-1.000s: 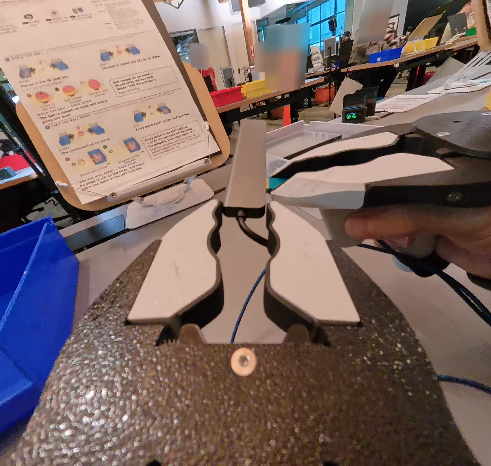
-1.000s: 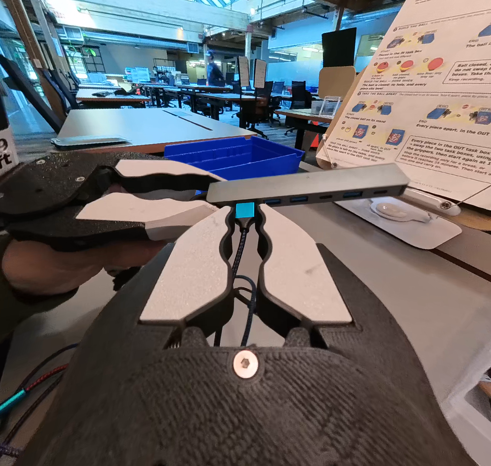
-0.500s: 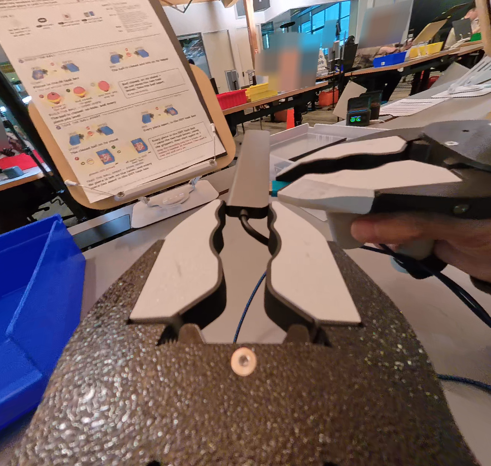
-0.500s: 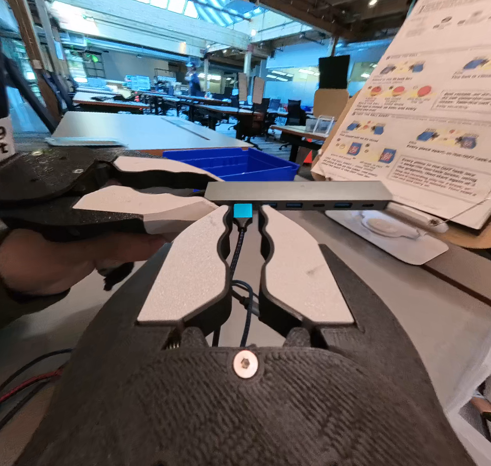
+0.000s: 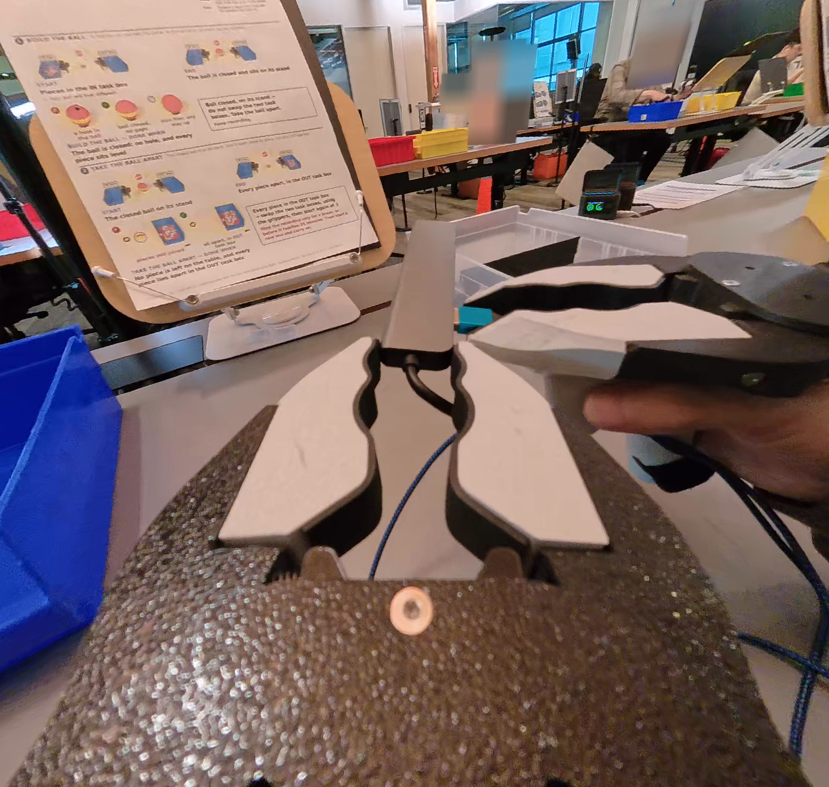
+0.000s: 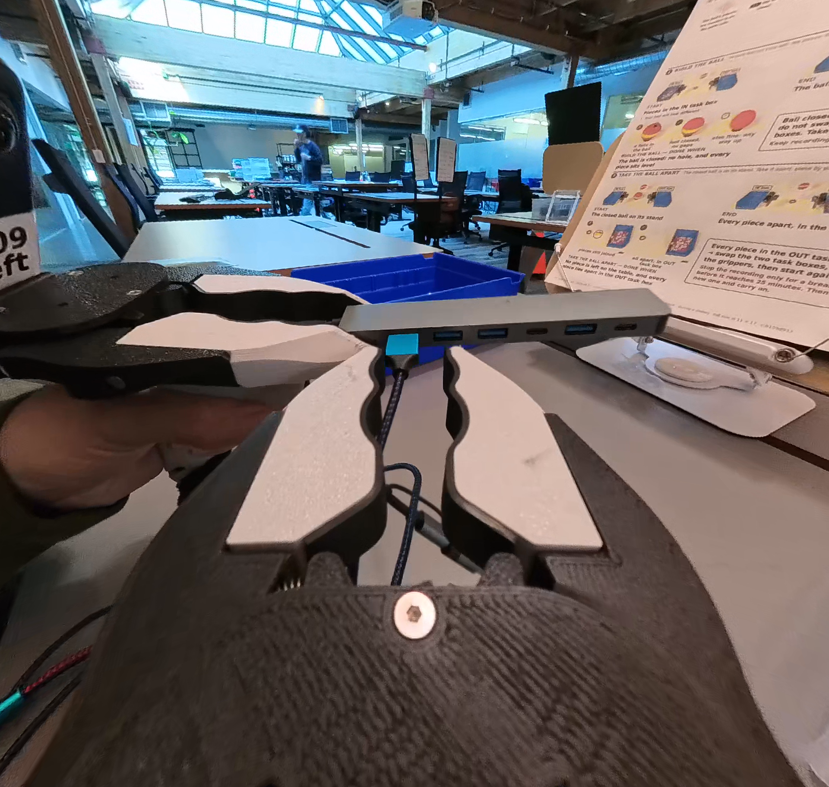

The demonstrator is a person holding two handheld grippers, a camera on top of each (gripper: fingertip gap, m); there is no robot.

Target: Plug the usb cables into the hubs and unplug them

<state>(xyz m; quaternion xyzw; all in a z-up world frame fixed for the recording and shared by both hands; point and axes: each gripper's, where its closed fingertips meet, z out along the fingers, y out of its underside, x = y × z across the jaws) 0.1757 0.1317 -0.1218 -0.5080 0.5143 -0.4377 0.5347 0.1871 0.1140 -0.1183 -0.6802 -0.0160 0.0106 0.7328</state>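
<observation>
A grey USB hub [image 5: 424, 289] is held off the table by its near end in my left gripper [image 5: 415, 352], which is shut on it. The hub's black cord [image 5: 426, 388] hangs between the fingers. In the right wrist view the hub [image 6: 516, 316] runs left to right with its ports facing me. A teal USB plug [image 6: 402, 346] sits in its leftmost port, and its dark braided cable [image 6: 394, 406] hangs down. My right gripper [image 6: 413, 352] is open around the plug, with a gap on the plug's right side. The left gripper [image 6: 354, 321] comes in from the left.
A blue bin [image 5: 45, 473] stands at the left of the table. An instruction sheet on a stand [image 5: 179, 137] is behind the hub. A clear compartment tray [image 5: 560, 236] lies at the back right. Loose cables [image 6: 45, 675] trail over the table.
My right gripper's fingers have spread apart and let go of the teal plug, which stays in the hub. The left gripper still holds the hub.
</observation>
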